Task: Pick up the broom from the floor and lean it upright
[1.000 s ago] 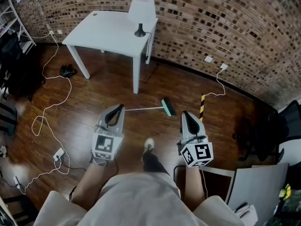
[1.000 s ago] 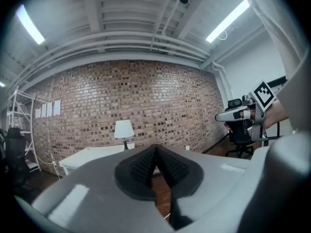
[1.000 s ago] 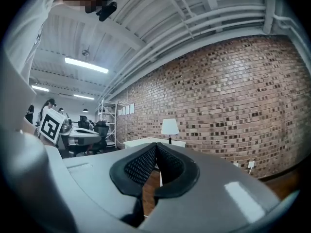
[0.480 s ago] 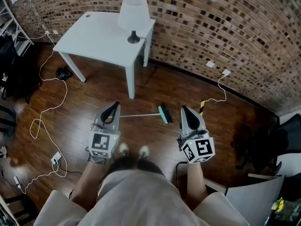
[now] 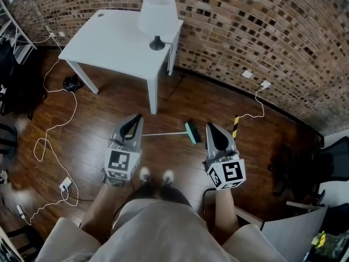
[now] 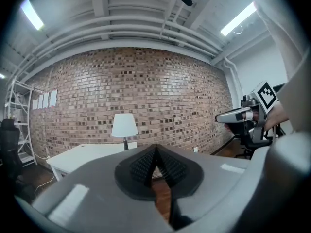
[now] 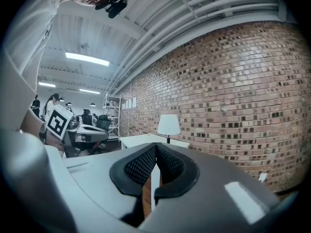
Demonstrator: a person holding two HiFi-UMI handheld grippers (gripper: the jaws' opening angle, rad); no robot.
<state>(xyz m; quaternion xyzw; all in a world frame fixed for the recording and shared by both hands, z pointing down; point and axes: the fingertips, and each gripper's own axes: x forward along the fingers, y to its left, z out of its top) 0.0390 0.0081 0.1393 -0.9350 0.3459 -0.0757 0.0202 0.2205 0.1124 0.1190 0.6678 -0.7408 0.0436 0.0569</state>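
The broom point(image 5: 173, 132) lies flat on the wooden floor in the head view, its thin pale handle pointing left and its teal head point(image 5: 191, 132) at the right end. My left gripper point(image 5: 136, 119) hovers high above the handle's left end, jaws closed with nothing in them. My right gripper point(image 5: 209, 127) hangs just right of the teal head, also shut and empty. In the left gripper view point(image 6: 156, 152) and the right gripper view point(image 7: 156, 148) the ribbed pads meet at their tips. Both point at the brick wall; neither gripper view shows the broom.
A white table point(image 5: 109, 42) with a white lamp point(image 5: 157, 15) stands against the brick wall ahead. White cables point(image 5: 54, 130) and a power strip point(image 5: 68, 183) lie left. A black-yellow striped bar point(image 5: 235, 126) lies by the right gripper. Dark chairs point(image 5: 305, 162) stand right. My feet point(image 5: 144, 173) are below.
I have stepped forward toward the wall and table; both feet now stand together behind the broom. Both grippers came along and stay shut. The broom has not moved.
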